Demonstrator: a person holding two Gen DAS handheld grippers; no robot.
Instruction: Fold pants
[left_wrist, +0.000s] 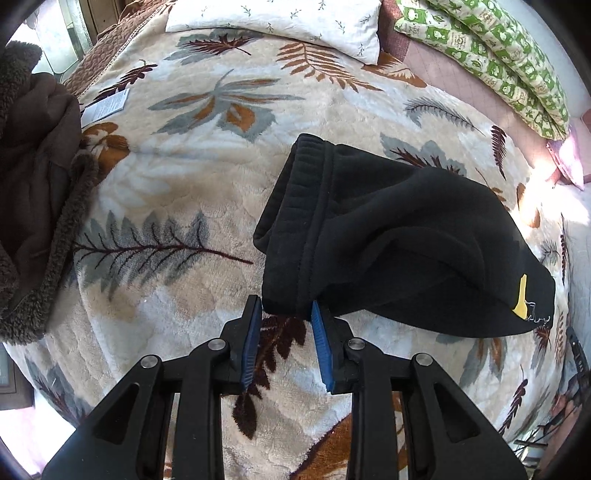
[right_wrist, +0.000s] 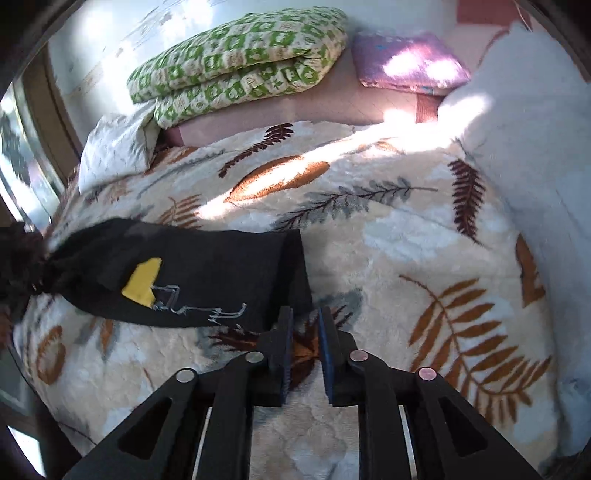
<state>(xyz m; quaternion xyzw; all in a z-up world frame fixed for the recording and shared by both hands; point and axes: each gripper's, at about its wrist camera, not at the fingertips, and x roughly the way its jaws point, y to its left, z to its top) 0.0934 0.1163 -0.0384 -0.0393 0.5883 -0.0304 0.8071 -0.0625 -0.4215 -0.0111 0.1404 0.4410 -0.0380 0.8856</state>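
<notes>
Left tongs (left_wrist: 286, 310) apart, tips at near corner of black pants (left_wrist: 388, 236). Right tongs (right_wrist: 304, 317) apart, empty, beside the pants' other end (yellow patch). Pants folded on leaf-print blanket (left_wrist: 192, 177), long axis left-right, waistband leftward. Green quilt (right_wrist: 240, 62) beyond.

Black pants (right_wrist: 207, 273) on leaf-print blanket (right_wrist: 406, 240), fingers (right_wrist: 286, 332) apart

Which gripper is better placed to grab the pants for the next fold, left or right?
Probably left. The left gripper is open with the black pants' waistband corner right at its fingertips. The right gripper is open just beside the other end.
</notes>
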